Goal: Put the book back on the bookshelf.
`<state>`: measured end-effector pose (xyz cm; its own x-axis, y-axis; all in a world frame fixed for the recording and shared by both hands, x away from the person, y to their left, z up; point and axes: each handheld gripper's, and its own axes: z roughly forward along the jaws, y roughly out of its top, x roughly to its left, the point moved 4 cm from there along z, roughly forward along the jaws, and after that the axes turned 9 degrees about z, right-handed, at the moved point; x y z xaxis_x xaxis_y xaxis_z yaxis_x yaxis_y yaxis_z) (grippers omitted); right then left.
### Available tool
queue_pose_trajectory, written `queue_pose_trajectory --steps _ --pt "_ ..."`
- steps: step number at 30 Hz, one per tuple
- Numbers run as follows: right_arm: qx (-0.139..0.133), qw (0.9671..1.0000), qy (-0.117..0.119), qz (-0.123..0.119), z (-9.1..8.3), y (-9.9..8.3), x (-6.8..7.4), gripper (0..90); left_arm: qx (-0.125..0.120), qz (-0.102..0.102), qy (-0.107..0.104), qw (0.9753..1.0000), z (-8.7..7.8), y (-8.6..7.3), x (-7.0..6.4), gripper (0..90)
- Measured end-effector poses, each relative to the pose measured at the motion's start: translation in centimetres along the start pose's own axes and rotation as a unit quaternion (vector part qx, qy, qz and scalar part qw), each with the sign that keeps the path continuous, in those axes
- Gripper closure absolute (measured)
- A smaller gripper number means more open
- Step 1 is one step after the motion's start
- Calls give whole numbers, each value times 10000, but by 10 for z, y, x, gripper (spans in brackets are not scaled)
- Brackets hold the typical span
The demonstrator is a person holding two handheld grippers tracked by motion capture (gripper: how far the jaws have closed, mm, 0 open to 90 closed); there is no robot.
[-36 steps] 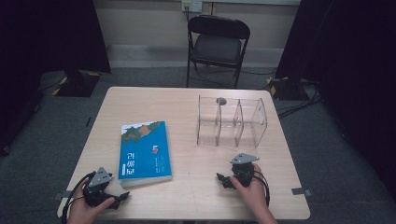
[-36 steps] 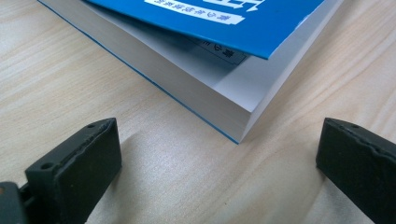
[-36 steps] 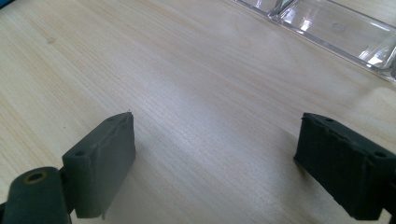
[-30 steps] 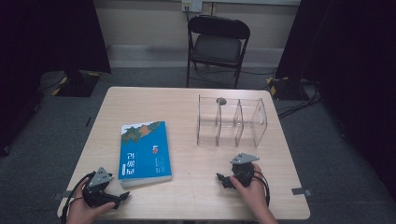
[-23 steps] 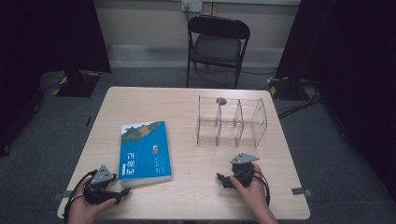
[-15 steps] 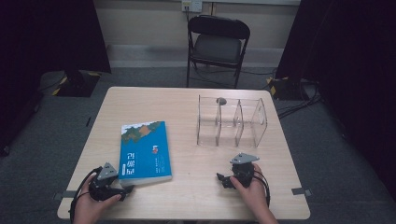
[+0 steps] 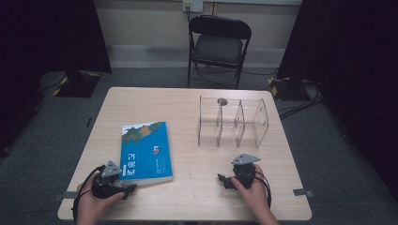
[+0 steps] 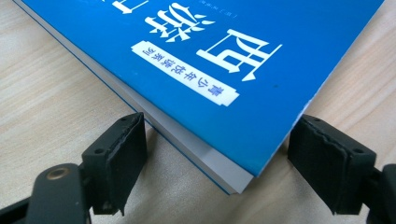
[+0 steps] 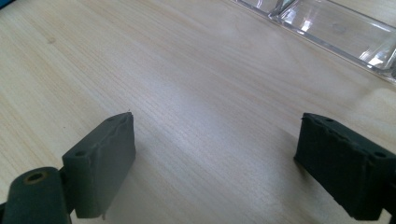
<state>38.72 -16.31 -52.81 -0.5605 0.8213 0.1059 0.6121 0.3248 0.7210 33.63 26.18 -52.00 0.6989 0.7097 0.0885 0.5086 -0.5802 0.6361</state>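
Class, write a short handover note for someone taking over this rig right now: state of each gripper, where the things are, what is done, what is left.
Left gripper: open, jaws on either side of the near corner of the blue book, not closed on it.
Right gripper: open, empty, over bare table in front of the clear divider rack.
Book: lying flat on the table's left half, cover up.
Rack: upright on the right half, its slots empty apart from a small dark thing at its back edge.
Done: the left gripper is lined up on the book's corner.
Left: probably close on the book, lift it, and likely stand it in the rack.
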Motion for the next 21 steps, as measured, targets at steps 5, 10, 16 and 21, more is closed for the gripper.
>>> queue_pose_trajectory --steps 5,10,16,21 --pt "-1 10000 -5 4 0 0 0 112 62 -30 22 10000 0 2 -1 211" --pt "0 10000 -5 5 0 0 0 112 196 20 64 9998 -1 4 -1 219" --pt "-1 10000 0 3 0 0 0 112 263 -27 88 9996 -2 6 -2 227" --pt "-2 10000 -5 4 0 0 0 112 314 -116 96 9994 -5 9 -1 242"
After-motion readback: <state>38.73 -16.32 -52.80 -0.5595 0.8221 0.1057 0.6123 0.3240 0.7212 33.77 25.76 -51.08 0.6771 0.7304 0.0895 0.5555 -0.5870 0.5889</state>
